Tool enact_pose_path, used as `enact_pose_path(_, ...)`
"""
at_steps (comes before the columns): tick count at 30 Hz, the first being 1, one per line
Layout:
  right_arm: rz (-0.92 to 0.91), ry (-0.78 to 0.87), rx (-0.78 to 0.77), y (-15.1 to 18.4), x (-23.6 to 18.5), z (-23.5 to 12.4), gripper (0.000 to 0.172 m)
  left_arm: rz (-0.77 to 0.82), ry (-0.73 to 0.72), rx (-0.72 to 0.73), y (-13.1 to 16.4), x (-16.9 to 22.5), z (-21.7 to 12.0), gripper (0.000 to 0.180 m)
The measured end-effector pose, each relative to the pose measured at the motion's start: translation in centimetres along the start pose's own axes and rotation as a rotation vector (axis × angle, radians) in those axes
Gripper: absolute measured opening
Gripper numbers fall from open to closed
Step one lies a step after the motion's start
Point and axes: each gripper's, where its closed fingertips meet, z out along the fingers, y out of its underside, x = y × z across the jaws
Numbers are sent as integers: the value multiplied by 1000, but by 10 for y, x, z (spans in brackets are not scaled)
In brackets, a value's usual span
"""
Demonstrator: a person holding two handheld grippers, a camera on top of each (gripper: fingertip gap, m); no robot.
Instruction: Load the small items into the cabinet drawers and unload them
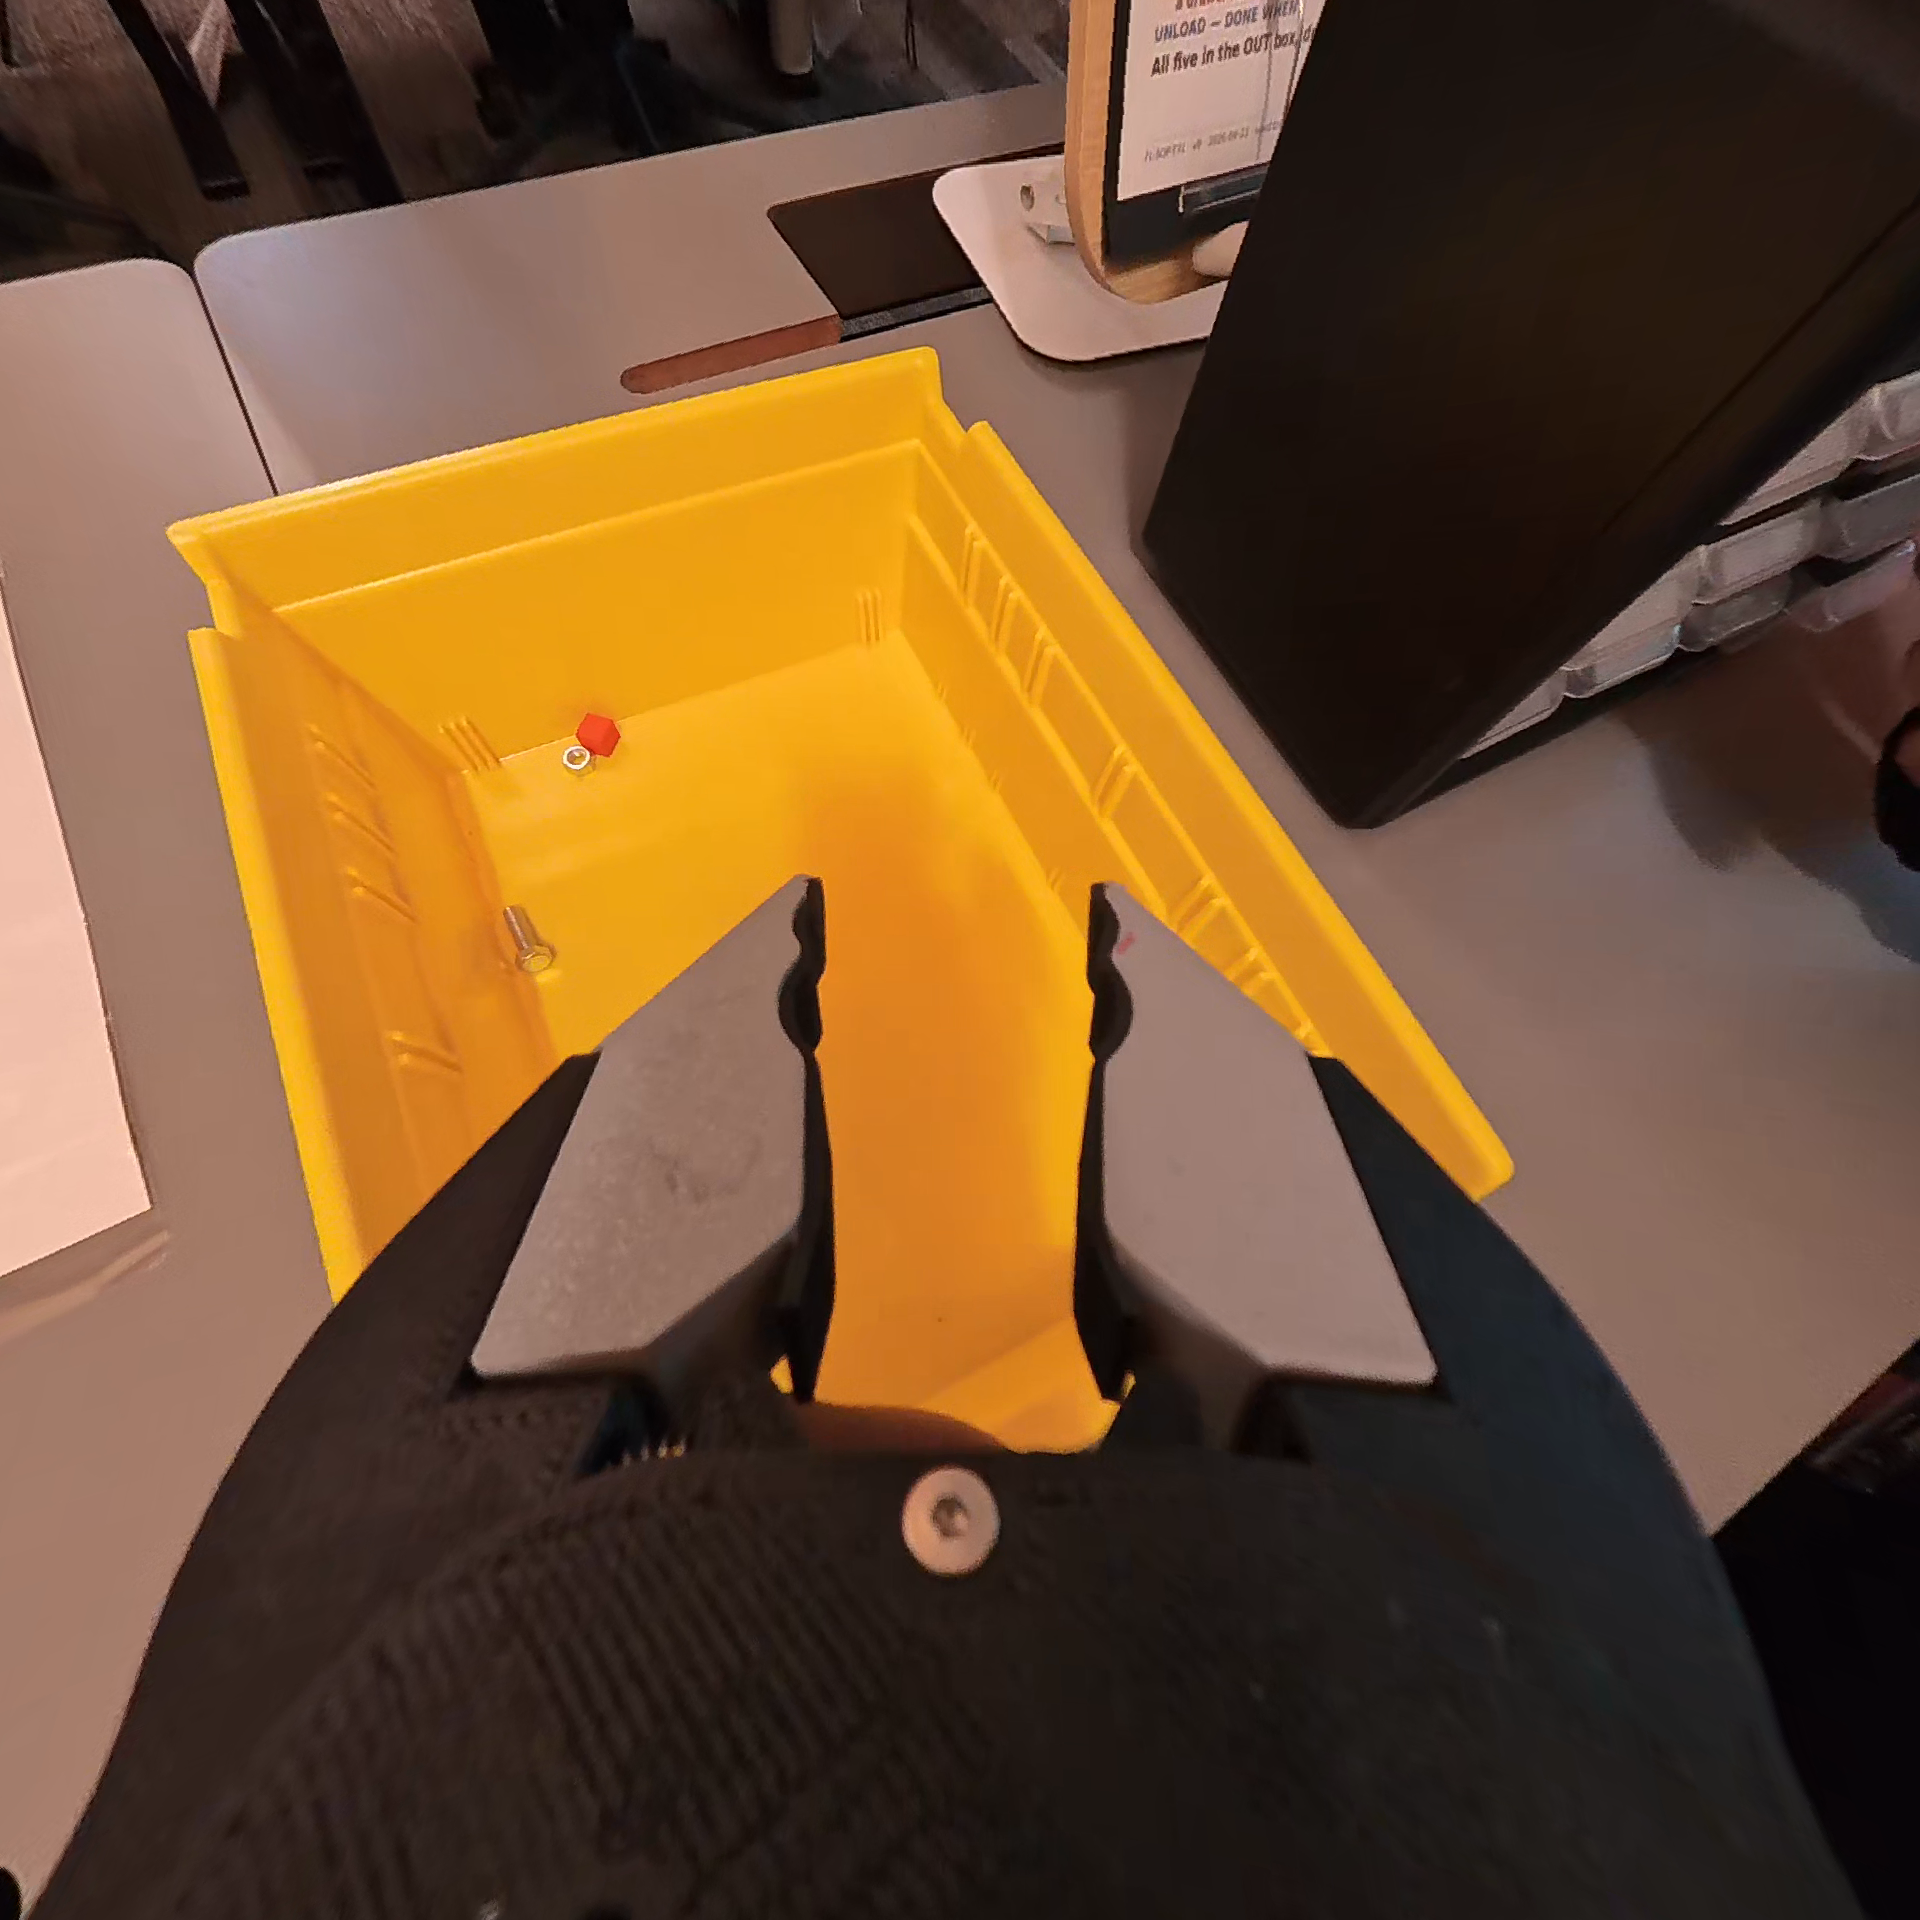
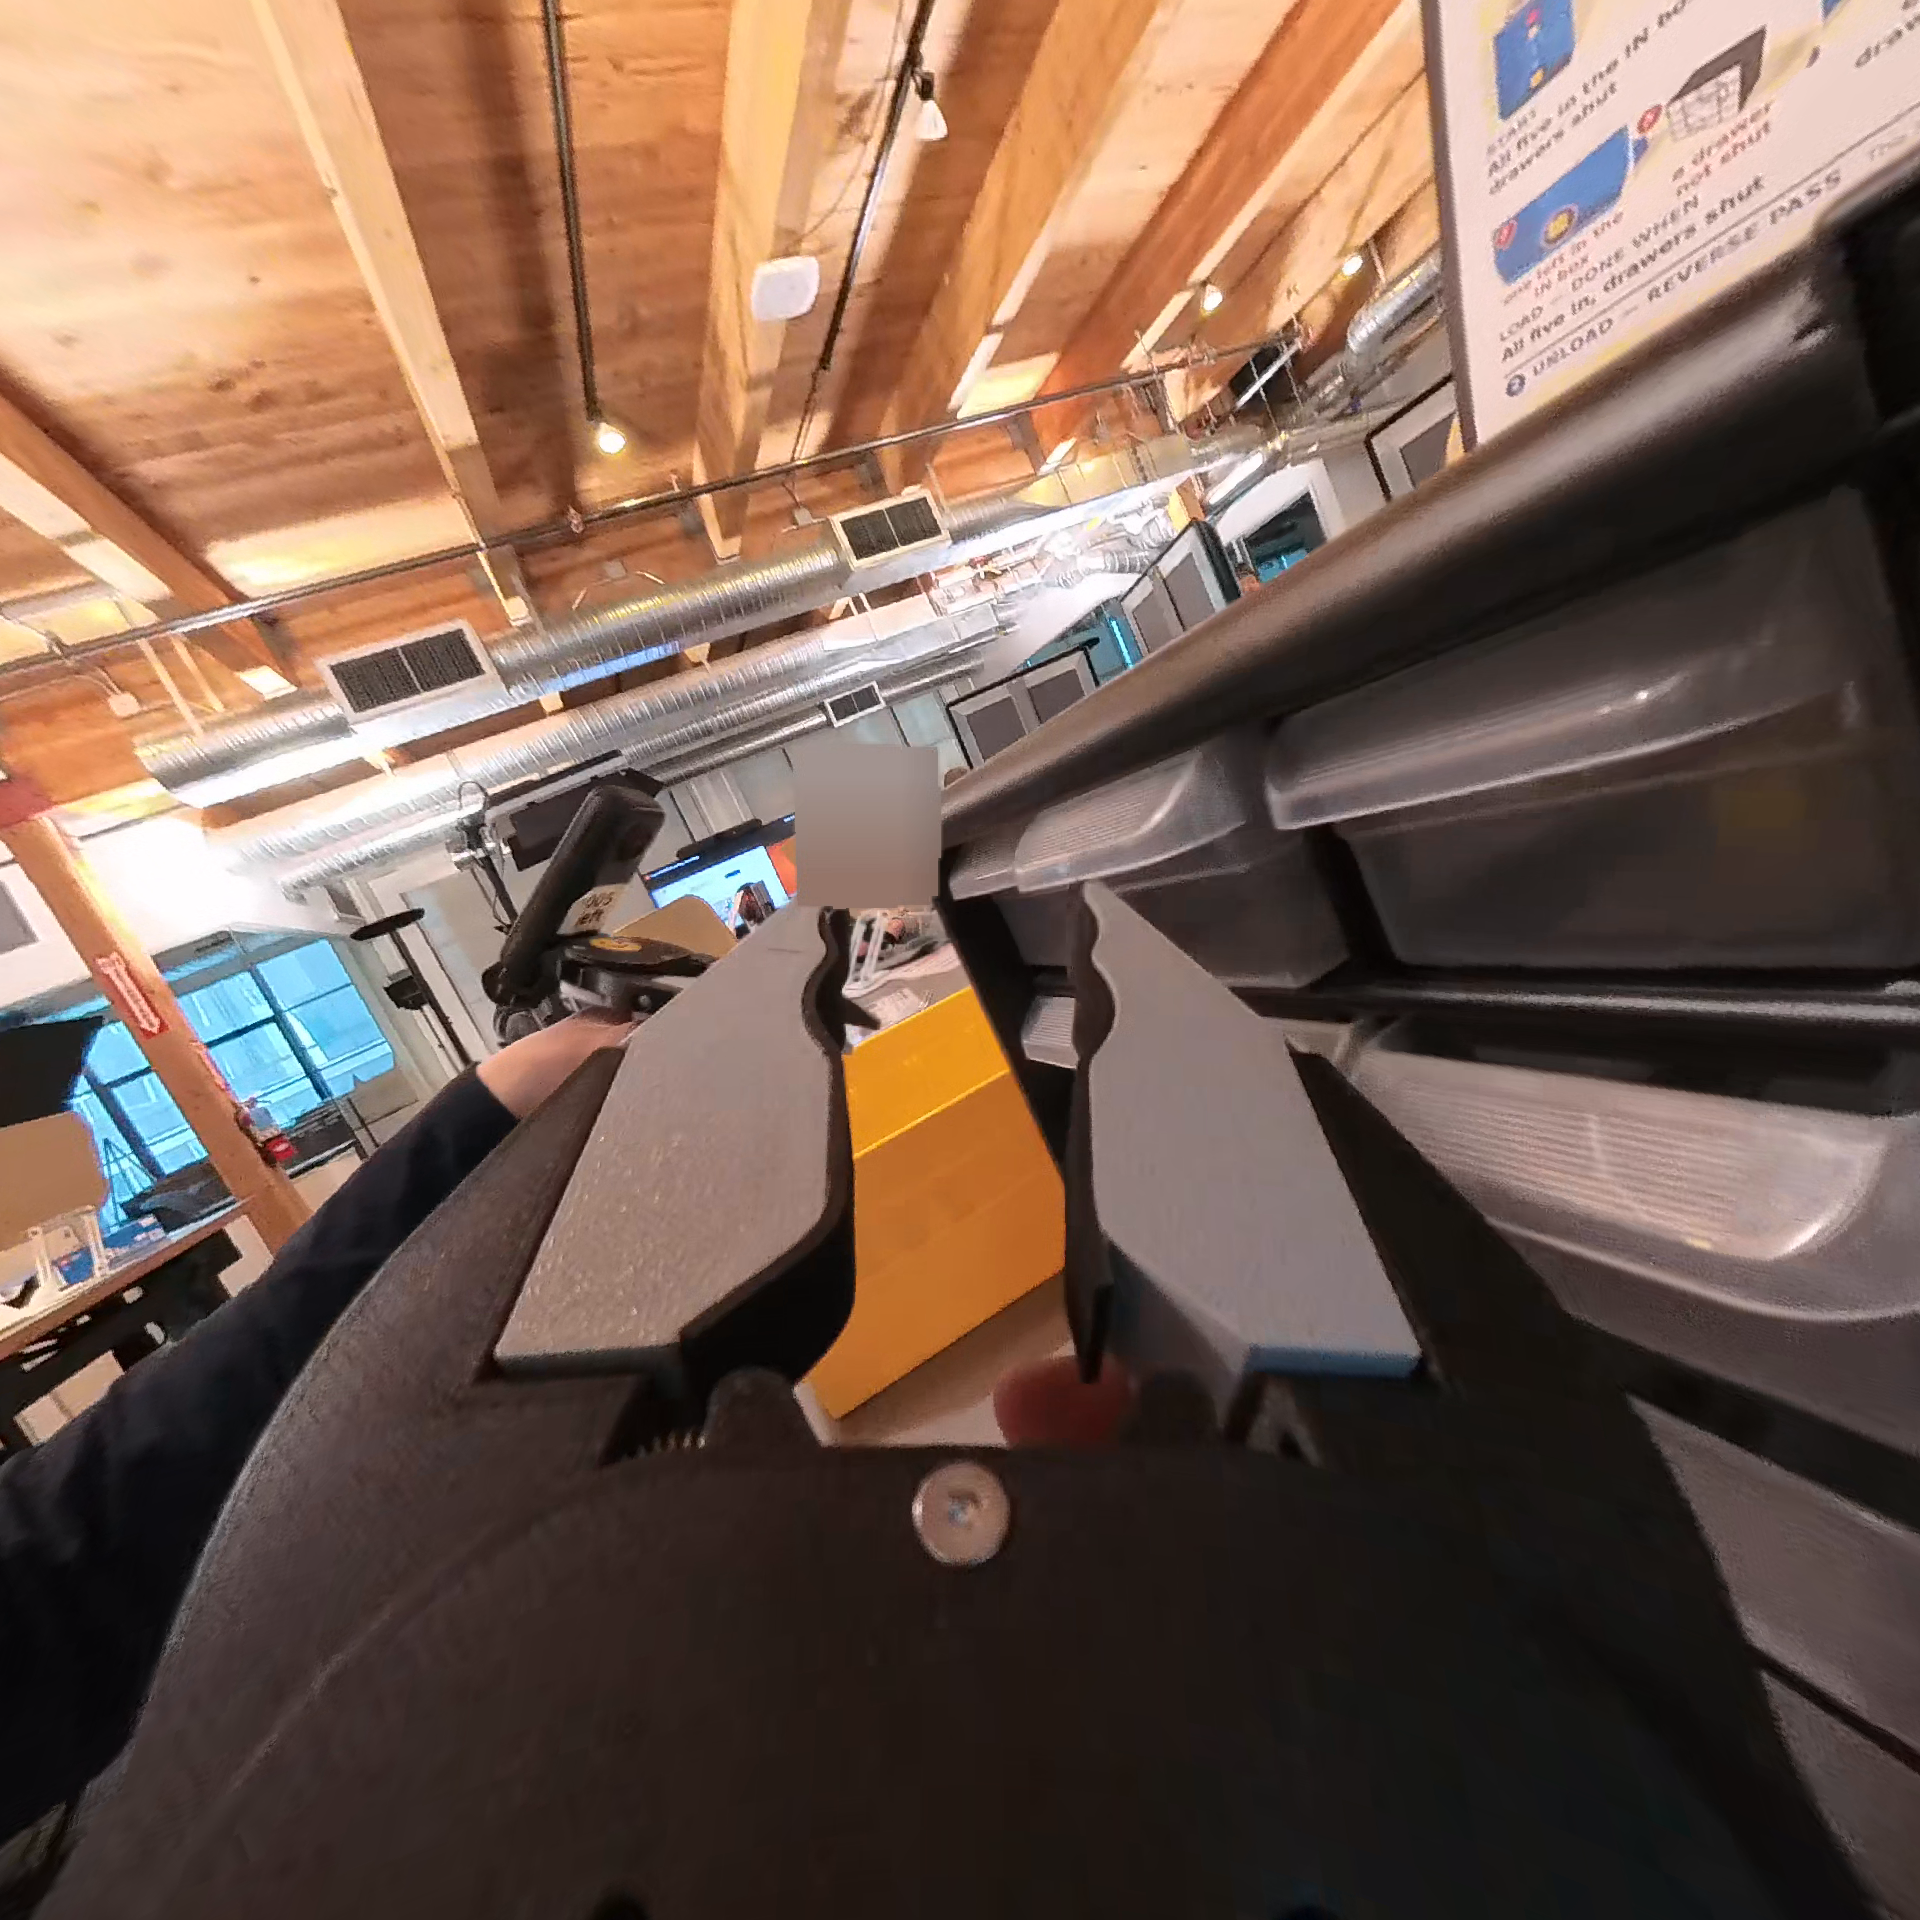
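Far left in the left wrist view lies a white sheet [image 1: 52, 987] on the grey table [image 1: 520, 312]. Next comes the yellow bin [image 1: 1039, 582], with a bolt [image 1: 528, 938] against its left wall and, at the far end of its floor, a nut [image 1: 577, 760] touching a red cube [image 1: 597, 734]. The left gripper [image 1: 956, 894] hangs over the bin with its jaws spread and nothing between them; only the bare bin floor shows in the gap. To the right stands the black cabinet [image 1: 1507, 416], its clear drawers [image 1: 1704, 592] just visible on its front, and behind it a sign [image 1: 1174, 94] on a stand. In the right wrist view the right gripper [image 2: 956, 925] is tilted up beside the drawer fronts [image 2: 1558, 831], jaws apart and gripping nothing; the right finger [image 2: 1195, 1091] lies close to a drawer front, though whether it touches cannot be told. Three items in the bin suggest that items are still being moved between bin and drawers; whether this is loading or unloading cannot be told. If loading, the left gripper must reach toward the far left corner or the left wall, lower, and close squarely on one small piece, the nut and cube being hard to separate. The right gripper would need to hook a drawer lip and pull straight out.
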Motion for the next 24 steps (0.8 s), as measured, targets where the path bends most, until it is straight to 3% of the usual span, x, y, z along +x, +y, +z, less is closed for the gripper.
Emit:
enact_pose_path(1,-7,-10,2,1,-2,-1,38,-1,0,-1,0,0,0,49)
enact_pose_path(11,-93,-86,-35,9,-33,-21,38,-10,-9,-13,-6,-2,7,49)
enact_pose_path(15,-157,-106,-52,14,-43,-25,39,-32,-49,-48,-14,-20,25,49)
enact_pose_path(19,-202,-116,-61,16,-46,-27,40,1,-161,-166,-12,-56,60,49)
enact_pose_path(24,-259,-141,-67,17,-50,-33,39,65,-247,-368,13,-102,104,45)
